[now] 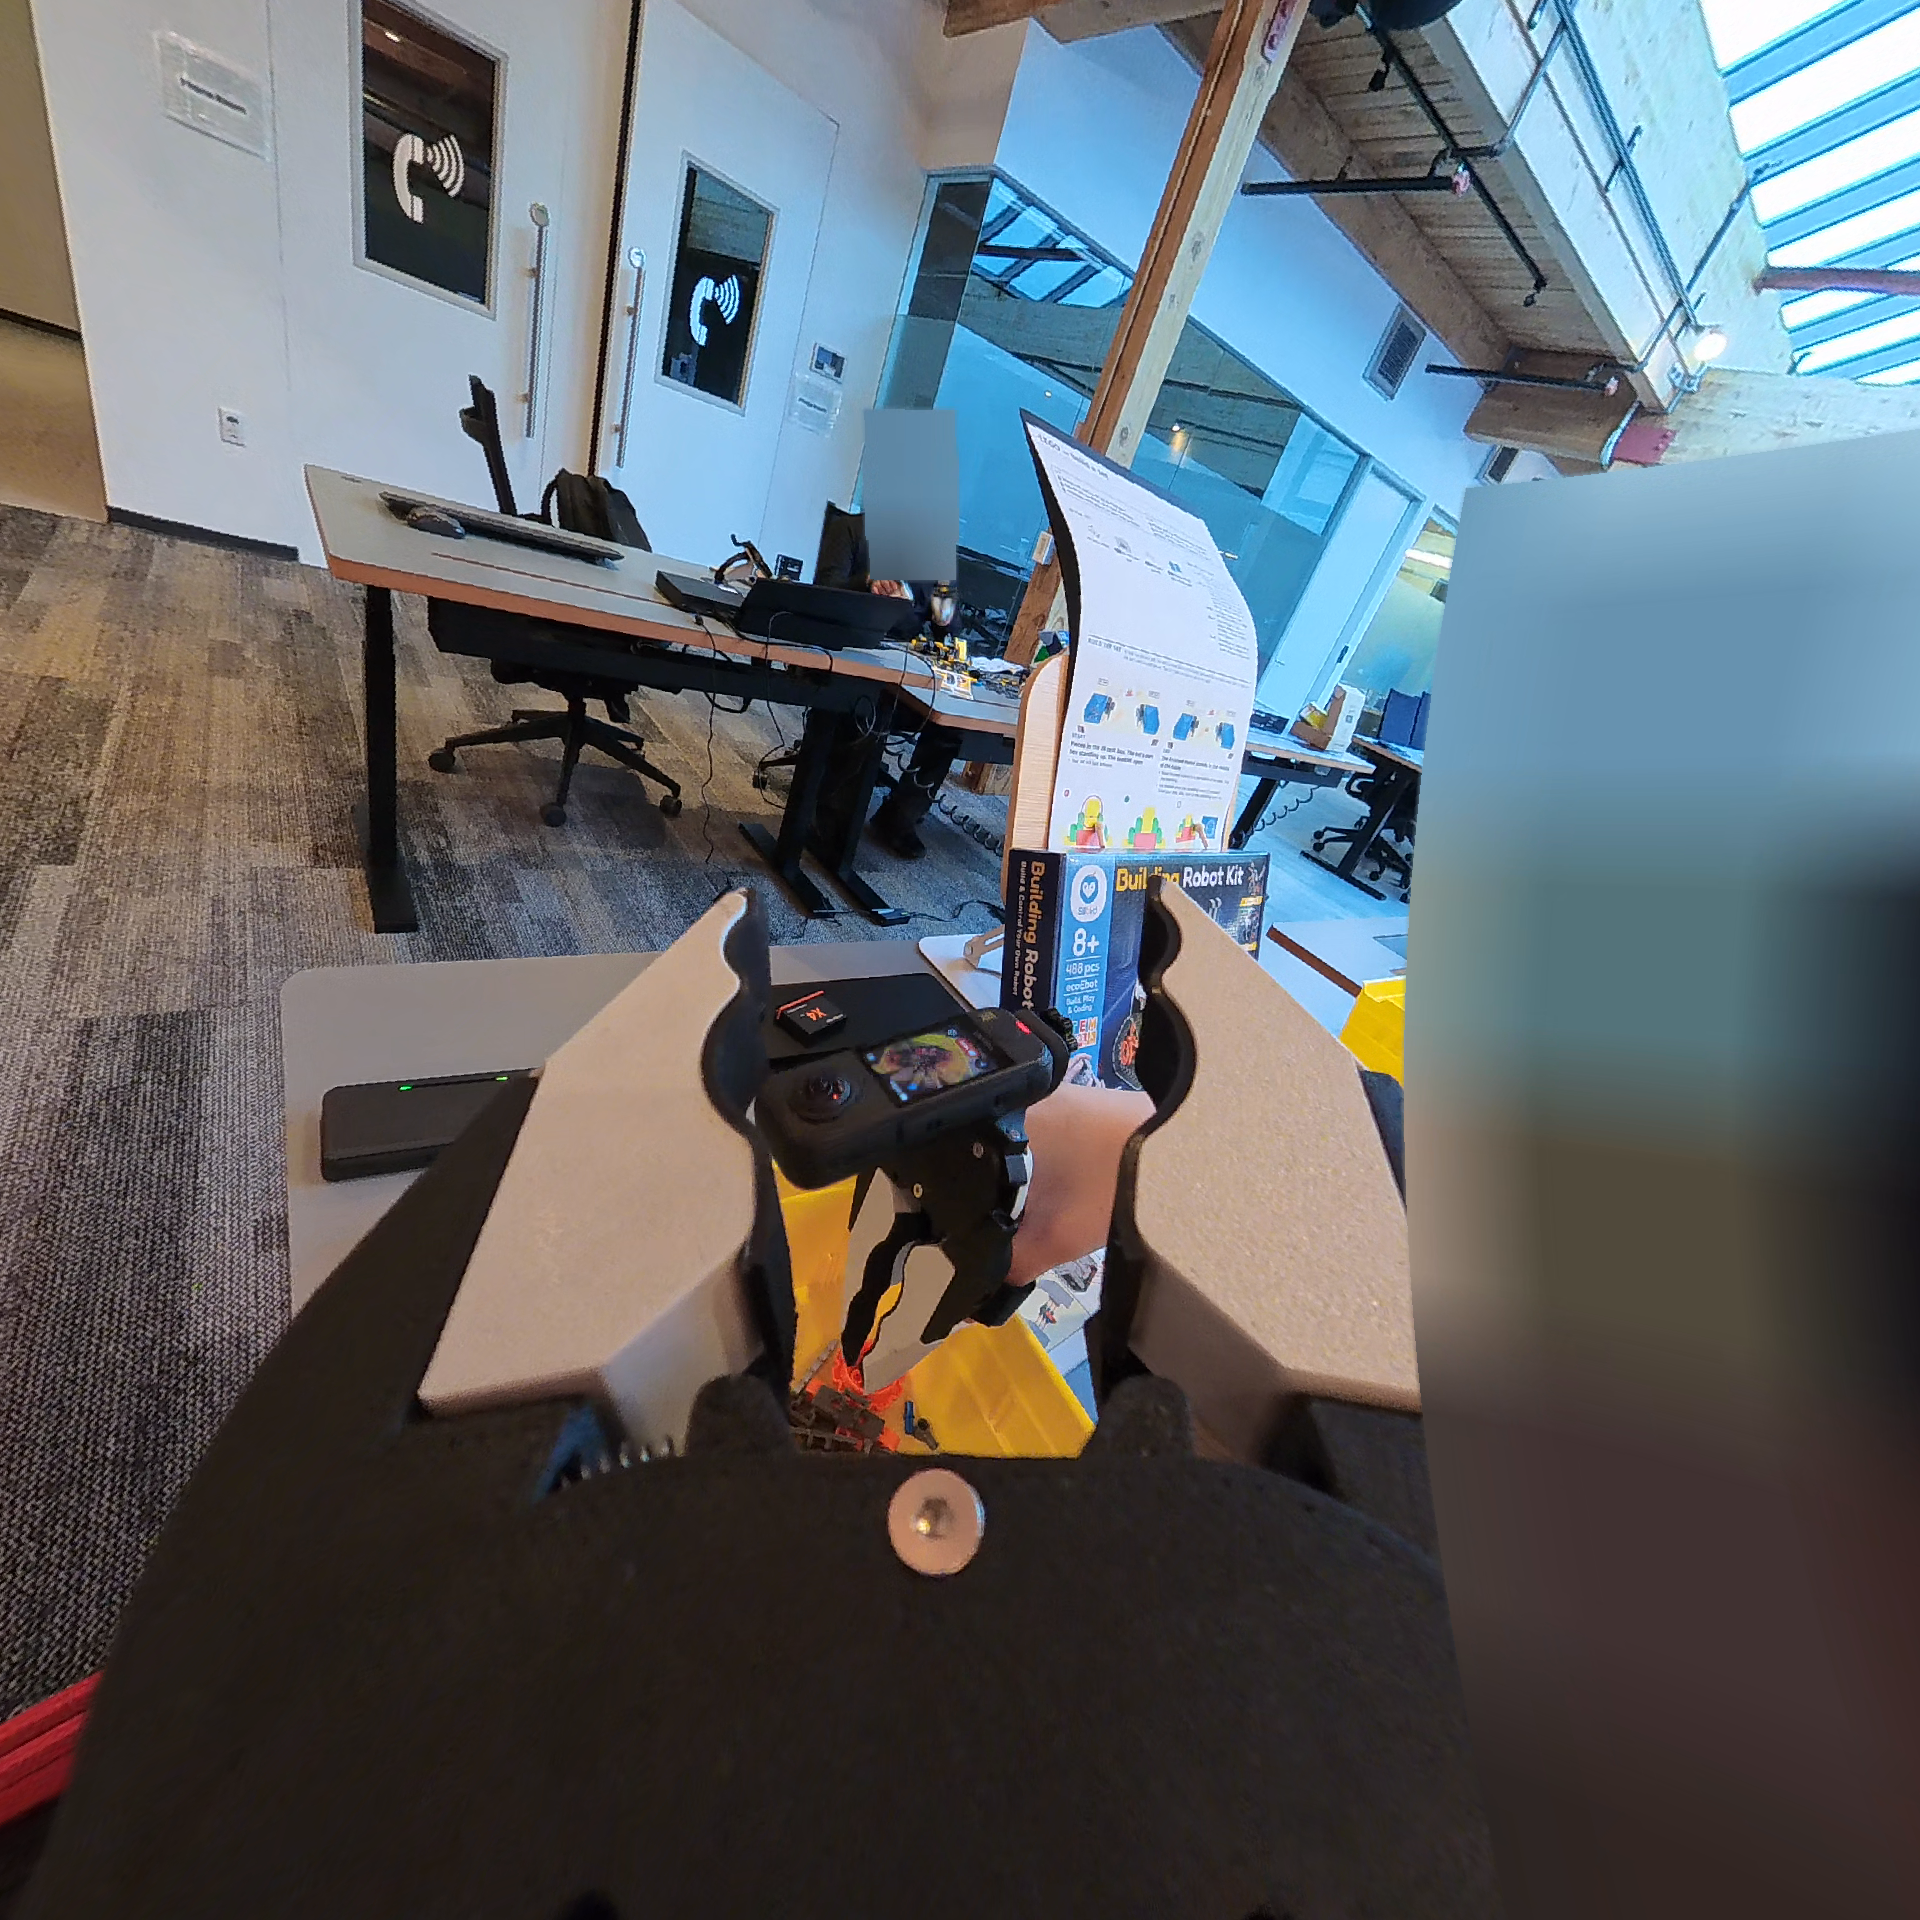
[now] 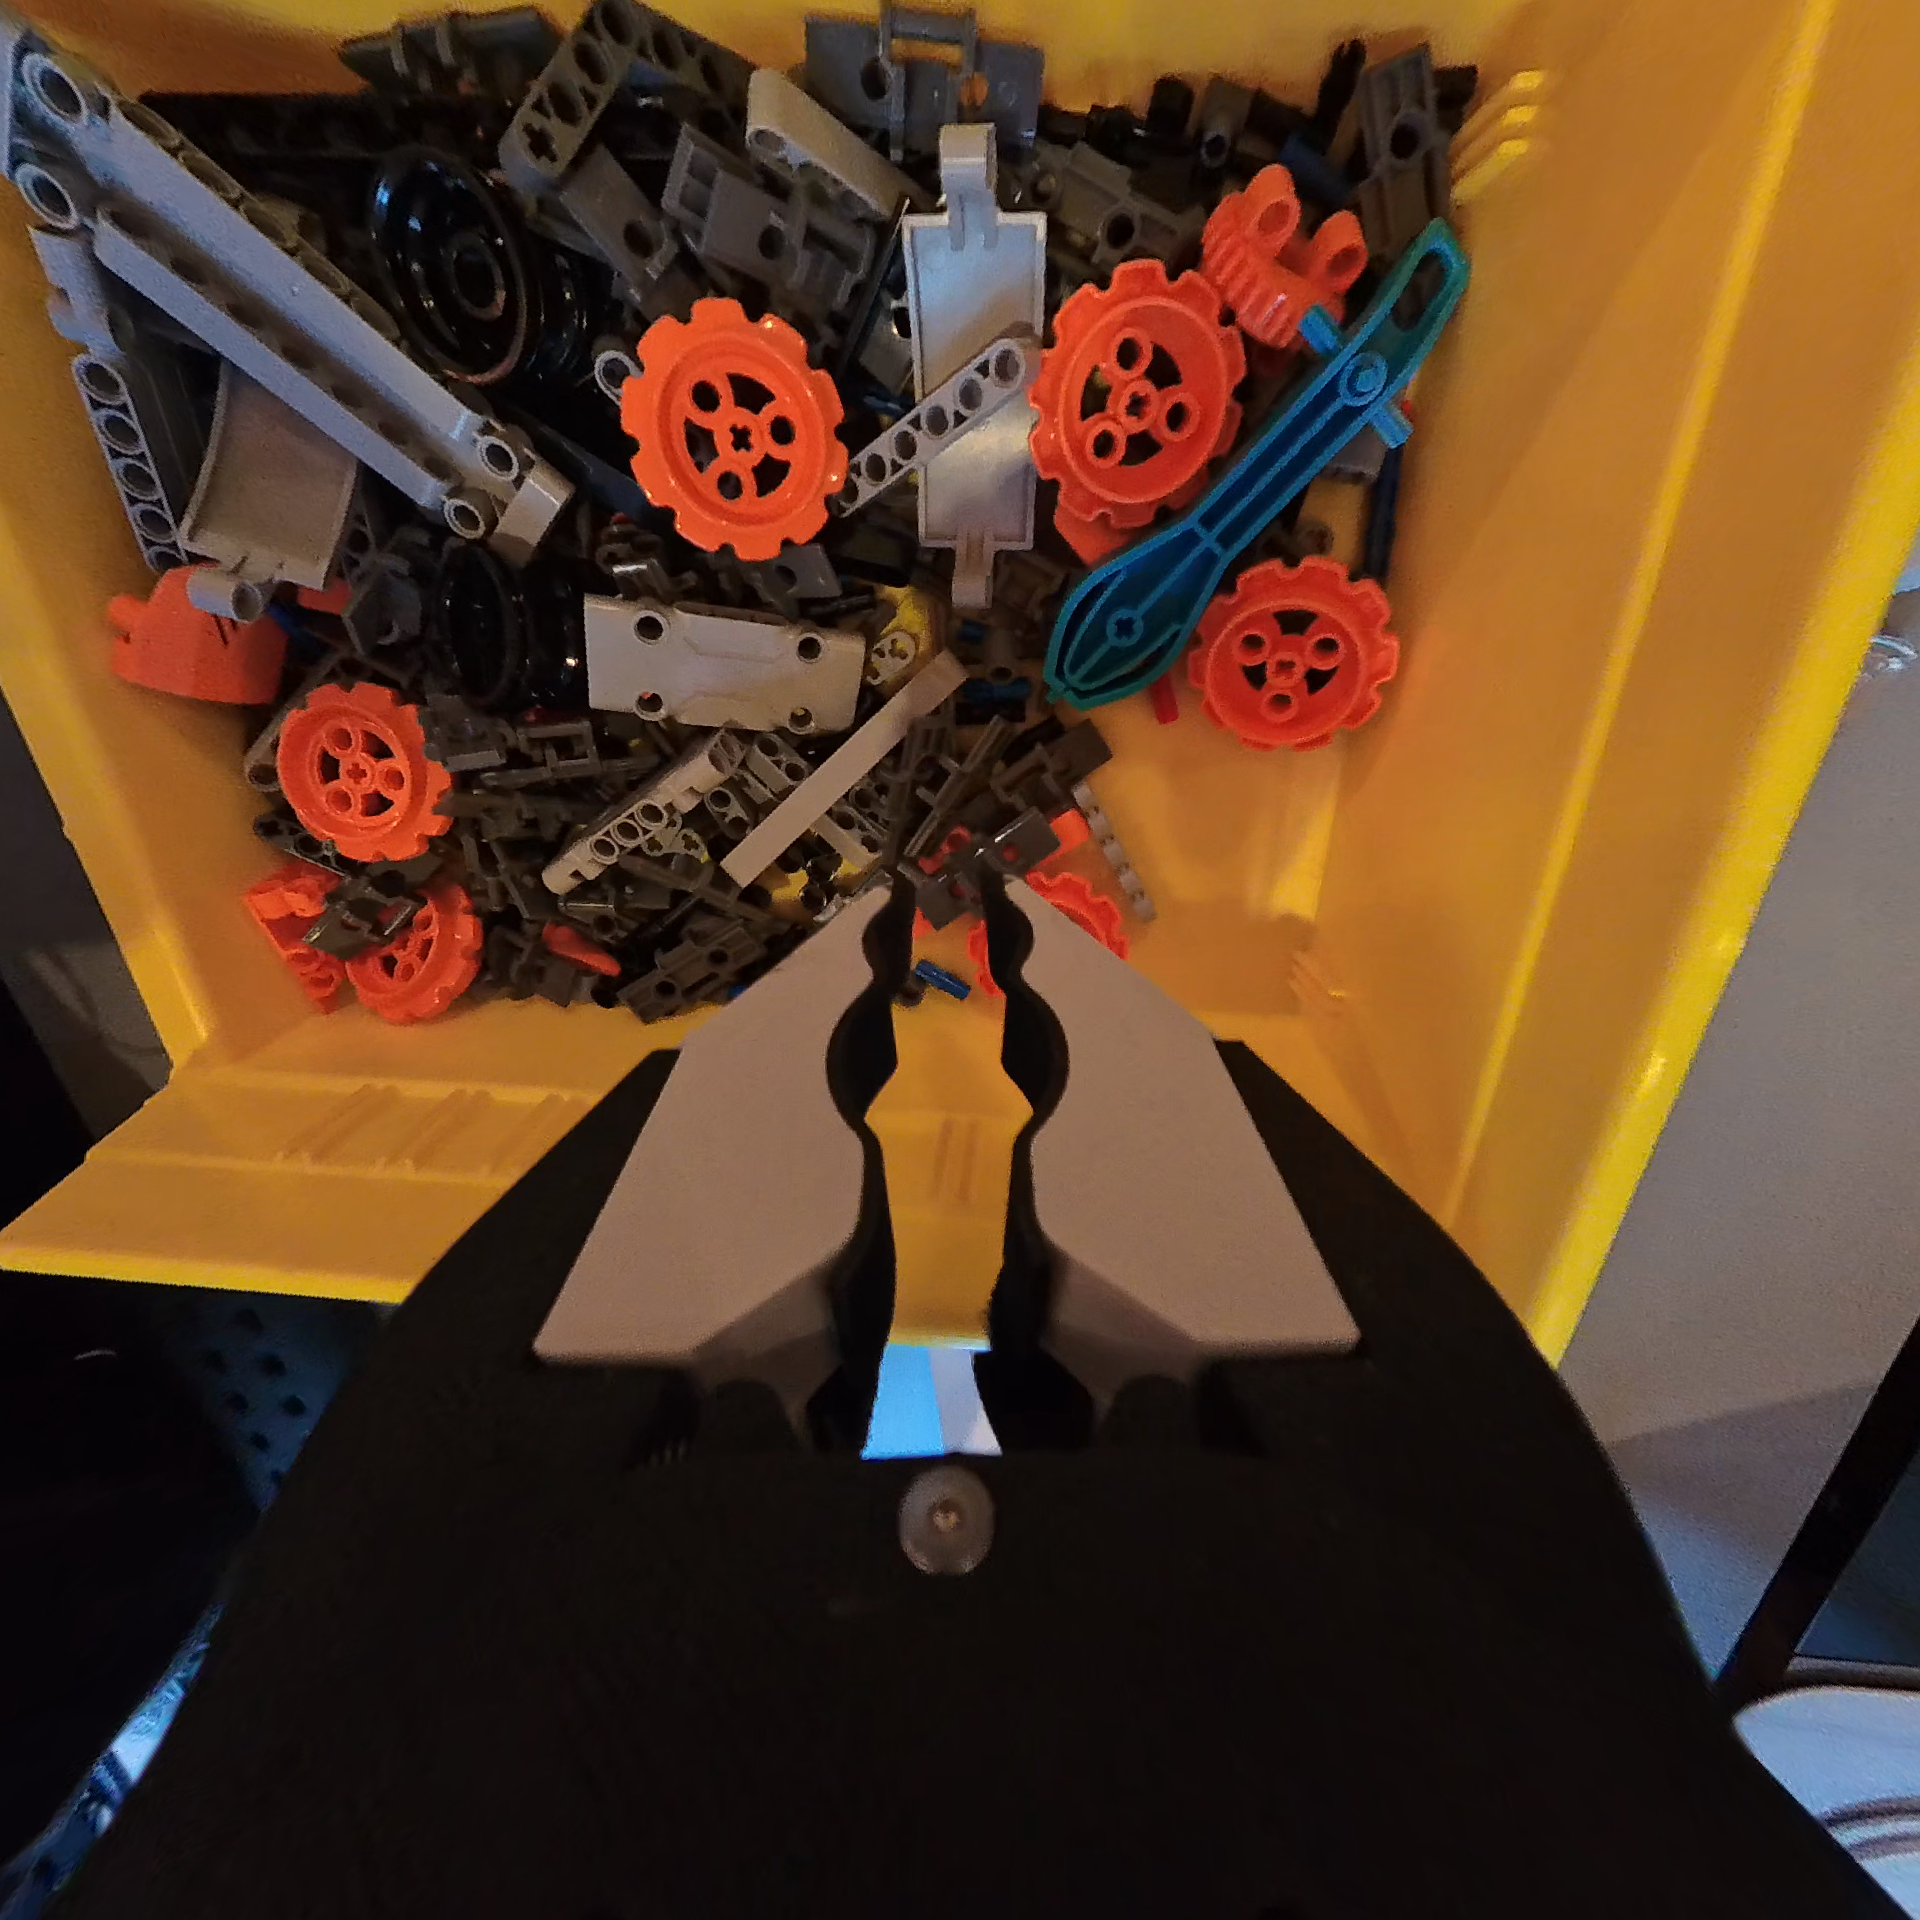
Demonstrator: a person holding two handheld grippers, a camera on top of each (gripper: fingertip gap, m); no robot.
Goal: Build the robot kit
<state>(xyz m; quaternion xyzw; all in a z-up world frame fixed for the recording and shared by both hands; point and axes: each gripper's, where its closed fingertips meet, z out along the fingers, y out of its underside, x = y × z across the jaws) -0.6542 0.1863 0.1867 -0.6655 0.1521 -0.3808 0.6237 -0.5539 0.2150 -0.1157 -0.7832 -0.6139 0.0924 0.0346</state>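
My left gripper [image 1: 951, 914] hangs released and empty at mid-frame. My right gripper [image 2: 940, 894] reaches into the yellow bin [image 2: 1558, 727], its tips narrowed around a small grey piece [image 2: 997, 847] at centre. I cannot tell if it grips.

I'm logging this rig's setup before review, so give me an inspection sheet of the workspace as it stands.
Surface: grey tabletop, partly bare.
Job's things: yellow bin holding a pile of building parts: orange gear wheels, grey beams, a teal tool.
Clutter: kit box, black device with green lights, instruction sheet.
Grippers: left gripper open, held above the bin; right gripper nearly closed, tips at small dark parts; a grasp cannot be confirmed.
Cables: some under the far desk.
Surroundings: office, carpet, chairs, a seated person.
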